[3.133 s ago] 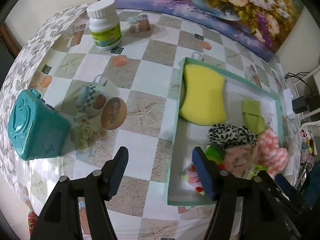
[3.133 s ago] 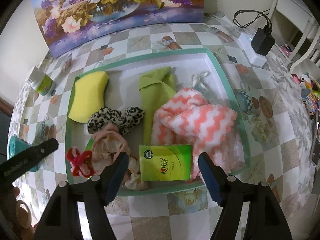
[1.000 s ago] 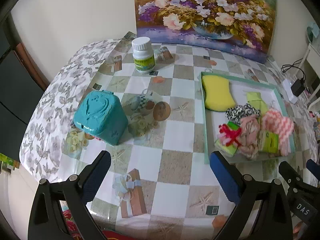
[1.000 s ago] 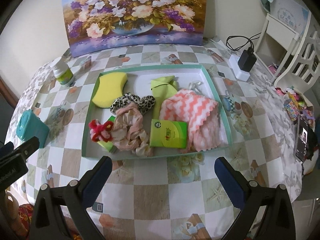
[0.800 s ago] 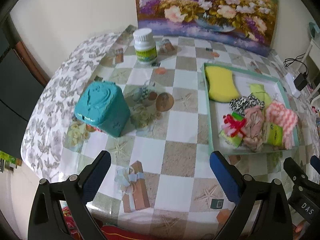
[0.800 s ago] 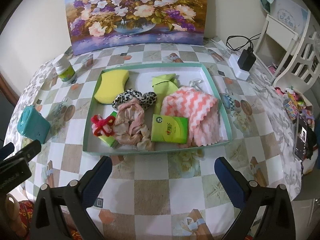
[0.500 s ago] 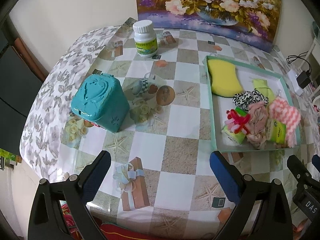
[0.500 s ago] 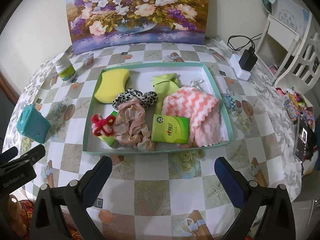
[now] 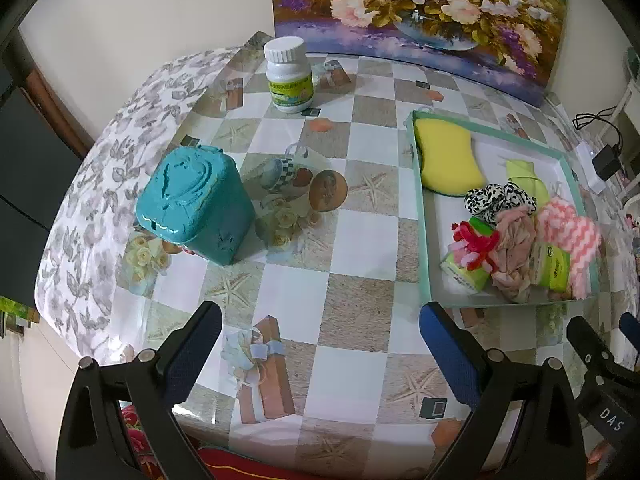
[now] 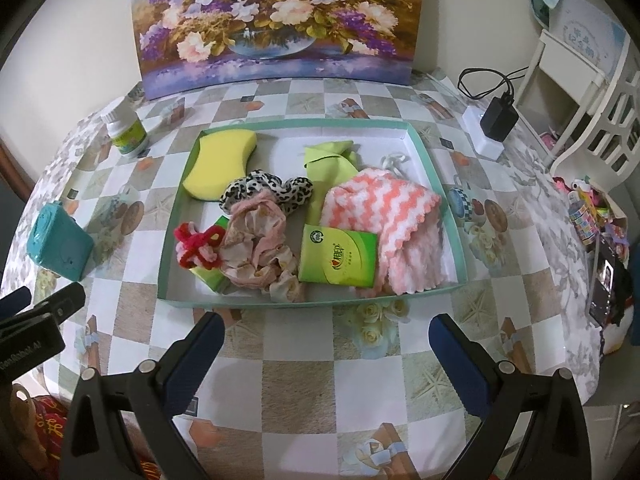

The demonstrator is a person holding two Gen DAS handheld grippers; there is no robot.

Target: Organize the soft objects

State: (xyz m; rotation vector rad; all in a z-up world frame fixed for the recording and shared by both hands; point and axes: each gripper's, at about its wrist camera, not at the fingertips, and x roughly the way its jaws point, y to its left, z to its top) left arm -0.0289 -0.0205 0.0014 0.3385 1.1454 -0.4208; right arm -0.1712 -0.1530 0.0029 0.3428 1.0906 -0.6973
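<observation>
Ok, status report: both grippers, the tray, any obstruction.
Left gripper open, empty. Right gripper open, empty. Soft items piled in tray: sponge, pink-white cloth. No obstruction seen.

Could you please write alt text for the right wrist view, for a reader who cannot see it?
A shallow teal tray on a checkered table holds a yellow sponge, a leopard-print scrunchie, a pink-and-white zigzag cloth and a green tissue pack. The open, empty right hand-held gripper frames the foreground, short of the tray.
</observation>
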